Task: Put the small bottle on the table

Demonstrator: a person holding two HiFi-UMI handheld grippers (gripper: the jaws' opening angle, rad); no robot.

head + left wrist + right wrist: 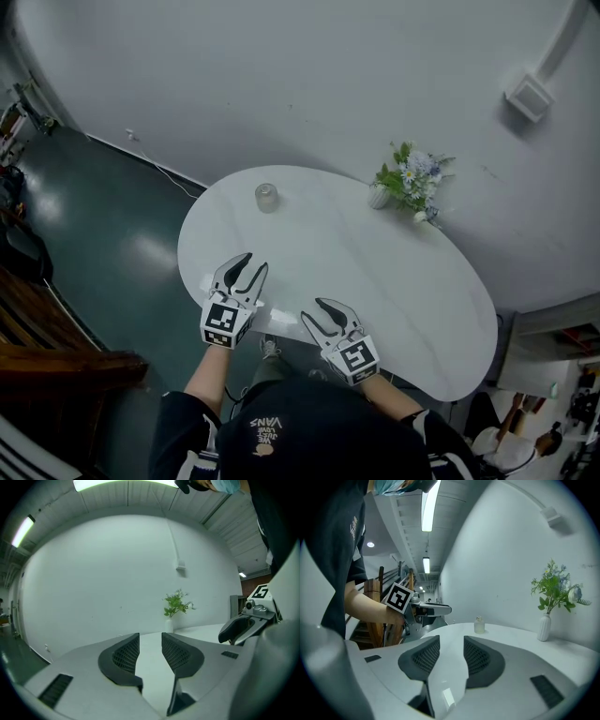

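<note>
A small clear bottle (266, 197) stands upright near the far left edge of the white oval table (394, 281); the right gripper view shows the bottle (479, 625) well ahead of the jaws. My left gripper (253, 262) hovers over the table's near left edge, open, with nothing between its jaws (150, 639). My right gripper (314, 309) sits beside it at the near edge, also open and empty (451, 641). Each gripper shows in the other's view: the right gripper (243, 625) and the left gripper (433, 610).
A white vase (380, 195) with flowers (412, 178) stands at the table's far edge by the wall. Dark green floor (103, 225) lies to the left, with wooden furniture (37, 347) at the lower left. A white box (530, 97) is mounted on the wall.
</note>
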